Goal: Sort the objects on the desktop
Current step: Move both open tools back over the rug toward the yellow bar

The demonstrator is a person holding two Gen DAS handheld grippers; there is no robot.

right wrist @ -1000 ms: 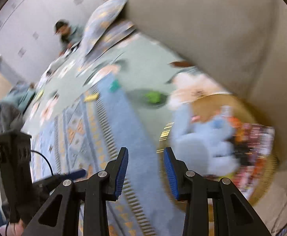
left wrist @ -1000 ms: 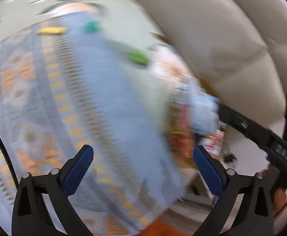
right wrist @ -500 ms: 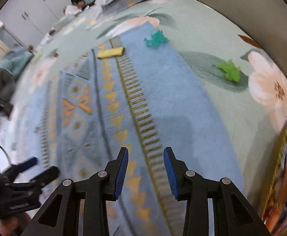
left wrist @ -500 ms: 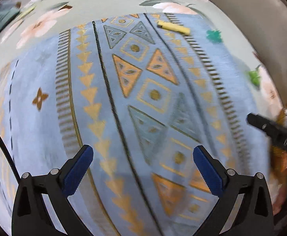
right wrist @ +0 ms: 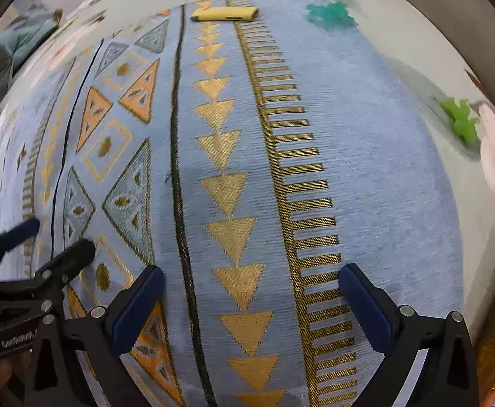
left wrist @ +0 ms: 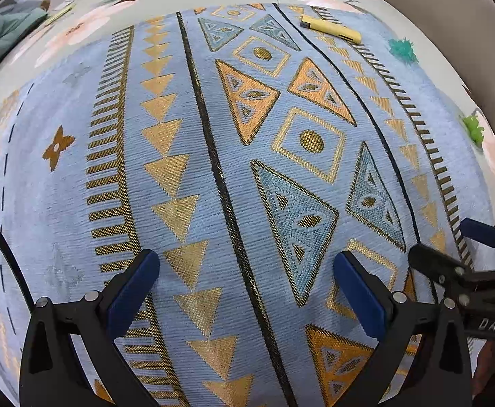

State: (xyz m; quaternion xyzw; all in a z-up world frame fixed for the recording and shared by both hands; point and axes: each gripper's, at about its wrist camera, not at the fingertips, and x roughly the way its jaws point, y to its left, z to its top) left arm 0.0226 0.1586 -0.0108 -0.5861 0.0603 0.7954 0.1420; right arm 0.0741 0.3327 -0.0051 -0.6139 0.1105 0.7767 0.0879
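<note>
Right gripper (right wrist: 249,300) is hanging over the blue patterned rug (right wrist: 366,169) with its jaws spread wide and nothing between them. Up at the far edge there's a yellow bar-shaped thing (right wrist: 225,14) and a teal toy (right wrist: 330,15), well apart from a green toy (right wrist: 461,120) off right. Left gripper (right wrist: 55,239) pokes in low left.

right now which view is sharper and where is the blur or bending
Left wrist view: crisp weave on the blue patterned rug, with fisheye bowing of its stripes. Right wrist view: softer, the teal toy and green toy smeared, the left gripper blurred at the edge.
</note>
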